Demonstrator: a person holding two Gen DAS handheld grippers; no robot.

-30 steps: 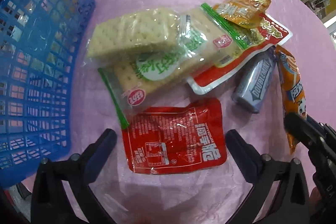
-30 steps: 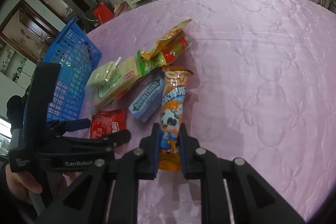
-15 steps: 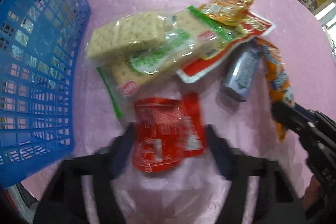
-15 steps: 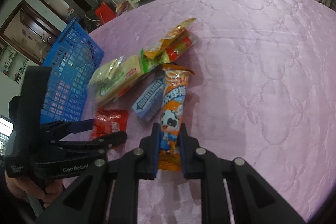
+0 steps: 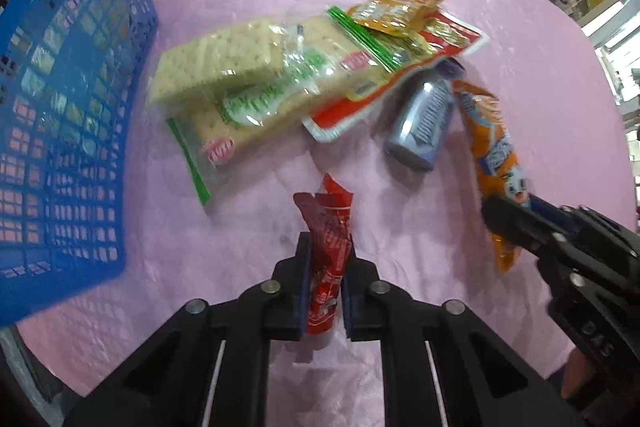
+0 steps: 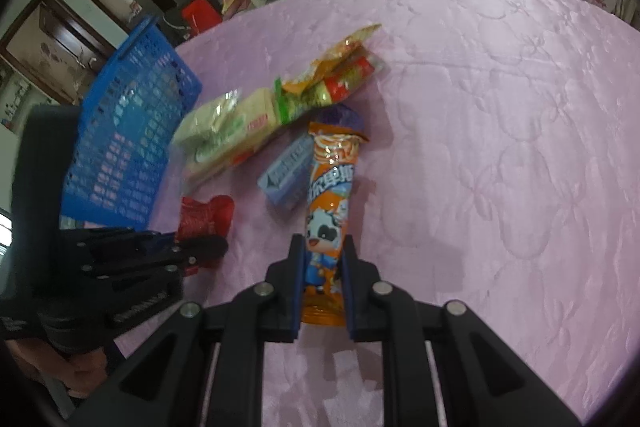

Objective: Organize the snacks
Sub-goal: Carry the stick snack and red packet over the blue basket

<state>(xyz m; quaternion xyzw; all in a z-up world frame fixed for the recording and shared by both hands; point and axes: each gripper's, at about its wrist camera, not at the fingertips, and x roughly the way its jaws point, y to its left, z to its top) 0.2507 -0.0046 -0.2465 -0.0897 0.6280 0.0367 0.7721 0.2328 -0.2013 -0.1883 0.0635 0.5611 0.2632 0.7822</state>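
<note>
Your left gripper has closed since a second ago, and the red sachet that lay flat now stands crumpled between its pads.

Your right gripper is clamped on the tail of the orange panda stick, whose far end rests by the blue gum pack; you hold both snacks at their near ends, probably so they lift clear of the cracker packs; the blue basket, likely their destination, waits just beside the pile on the pink tablecloth.
</note>
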